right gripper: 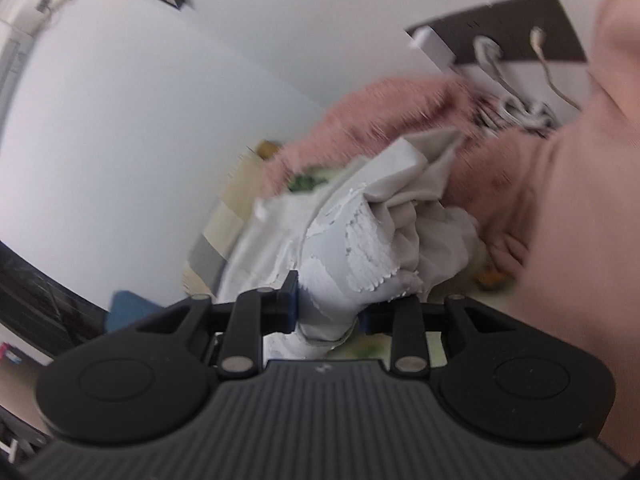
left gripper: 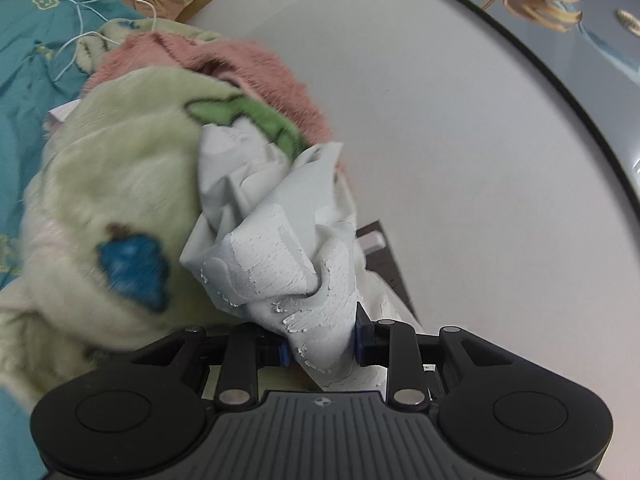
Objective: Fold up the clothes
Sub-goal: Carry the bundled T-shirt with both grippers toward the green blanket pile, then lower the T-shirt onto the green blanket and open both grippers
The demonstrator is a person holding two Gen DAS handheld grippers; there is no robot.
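Observation:
A crumpled white garment [left gripper: 276,240] with a cracked white print bunches up right in front of the left wrist camera. My left gripper [left gripper: 320,344] is shut on a fold of it, the blue pads pressing from both sides. In the right wrist view the same white garment [right gripper: 376,240] is bunched between the jaws of my right gripper [right gripper: 330,312], which is shut on it too. Behind it lie a pale green fleece blanket [left gripper: 112,184] with blue and green patches and a fuzzy pink garment [left gripper: 256,68].
A teal bedspread [left gripper: 28,56] with a white earphone cable [left gripper: 84,12] lies at the left. A framed picture [left gripper: 560,12] hangs on the white wall. A dark panel with sockets and white cables [right gripper: 504,48] is at upper right. A pink sleeve [right gripper: 580,200] fills the right edge.

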